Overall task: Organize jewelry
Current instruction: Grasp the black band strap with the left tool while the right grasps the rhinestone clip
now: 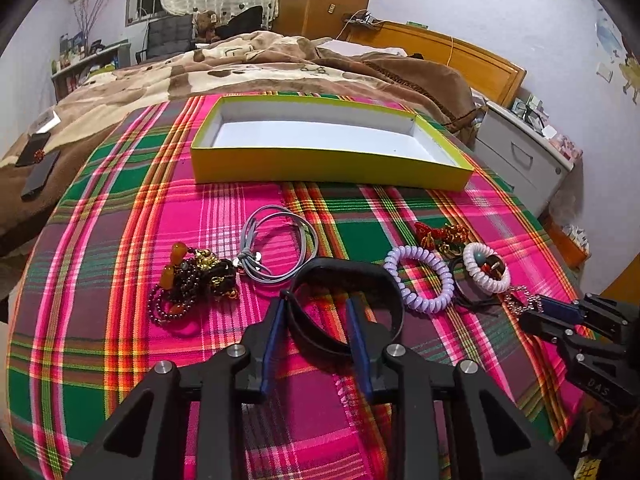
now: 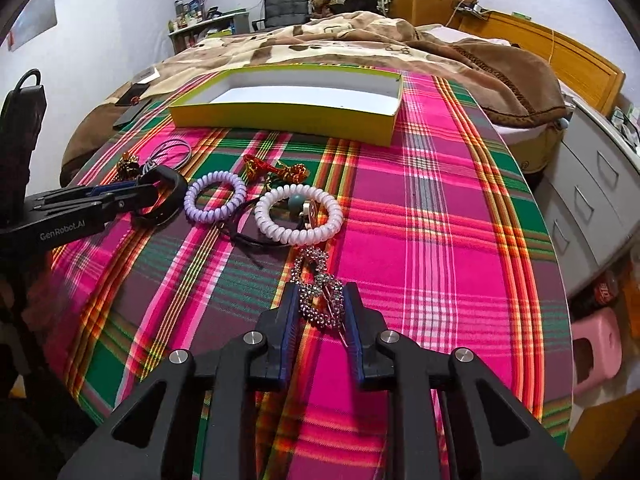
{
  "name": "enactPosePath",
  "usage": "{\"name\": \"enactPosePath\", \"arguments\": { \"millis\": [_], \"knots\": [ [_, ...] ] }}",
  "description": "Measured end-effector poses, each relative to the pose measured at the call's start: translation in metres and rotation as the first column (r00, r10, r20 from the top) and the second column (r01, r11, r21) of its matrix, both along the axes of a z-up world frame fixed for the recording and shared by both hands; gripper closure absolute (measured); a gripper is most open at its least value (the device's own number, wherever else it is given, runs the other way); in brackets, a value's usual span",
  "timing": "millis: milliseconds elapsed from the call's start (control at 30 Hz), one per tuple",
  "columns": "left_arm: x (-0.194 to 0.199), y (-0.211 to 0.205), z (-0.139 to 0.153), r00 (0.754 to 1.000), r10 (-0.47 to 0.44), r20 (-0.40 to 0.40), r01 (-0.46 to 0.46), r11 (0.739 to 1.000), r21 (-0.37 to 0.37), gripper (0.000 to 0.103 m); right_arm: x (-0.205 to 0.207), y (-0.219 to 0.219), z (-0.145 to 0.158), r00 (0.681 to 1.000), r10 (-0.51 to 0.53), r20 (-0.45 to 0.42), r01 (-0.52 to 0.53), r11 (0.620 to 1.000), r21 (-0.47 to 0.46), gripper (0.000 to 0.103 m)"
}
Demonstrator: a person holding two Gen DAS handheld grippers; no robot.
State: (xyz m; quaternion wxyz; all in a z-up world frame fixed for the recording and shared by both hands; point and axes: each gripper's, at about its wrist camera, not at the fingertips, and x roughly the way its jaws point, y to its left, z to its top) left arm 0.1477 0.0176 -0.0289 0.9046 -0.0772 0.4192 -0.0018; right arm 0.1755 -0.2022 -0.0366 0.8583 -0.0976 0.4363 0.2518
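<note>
**Jewelry spread on a plaid-covered tabletop beside the bed**

At the far left of the left wrist view, a dark phone [image 1: 38, 178] lies on the brown patterned blanket [image 1: 256, 60] of the bed. The tabletop [image 1: 400, 208] wears a pink, green and orange plaid cloth. Near its left side sits a cluster of dark and amber beads [image 1: 188, 280], just beside a looped grey cord [image 1: 280, 244]. The left gripper [image 1: 316, 308] has its two blue-padded fingers on either side of one wall of a black band [image 1: 352, 292]; its jaws are partly closed, and whether the pads press the band I cannot tell. Further right lie a lilac spiral hair tie [image 1: 420, 280], a red and gold ornament [image 1: 440, 236] and a white spiral hair tie [image 1: 486, 274] touching a black cord. The right gripper [image 2: 322, 300] is narrowed around a rhinestone chain [image 2: 320, 284], its pads against the chain's sides. Behind everything, a shallow yellow box [image 1: 320, 168] with a white interior stands open. Beyond the tabletop's right edge are a wooden headboard [image 1: 460, 56], grey drawers [image 2: 592, 200] and a pink stool [image 2: 596, 344], against pale walls.
</note>
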Motion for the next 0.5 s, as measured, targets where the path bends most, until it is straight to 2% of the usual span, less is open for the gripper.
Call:
{"name": "enactPosePath", "arguments": {
  "millis": [100, 200, 500],
  "knots": [
    [-0.001, 0.0, 0.001, 1.0, -0.009, 0.001, 0.009, 1.0, 0.01, 0.085, -0.005, 0.003, 0.0, 1.0, -0.005, 0.009, 0.005, 1.0, -0.003, 0.08],
    [-0.005, 0.0, 0.002, 1.0, -0.024, 0.005, 0.024, 1.0, 0.011, 0.089, -0.01, 0.005, 0.002, 1.0, -0.008, 0.007, 0.008, 1.0, 0.013, 0.08],
    [-0.021, -0.003, 0.003, 0.998, -0.058, 0.017, 0.058, 0.998, 0.004, 0.093, -0.027, 0.004, 0.01, 0.999, -0.045, 0.015, 0.044, 0.996, 0.071, 0.081]
  ]
}}
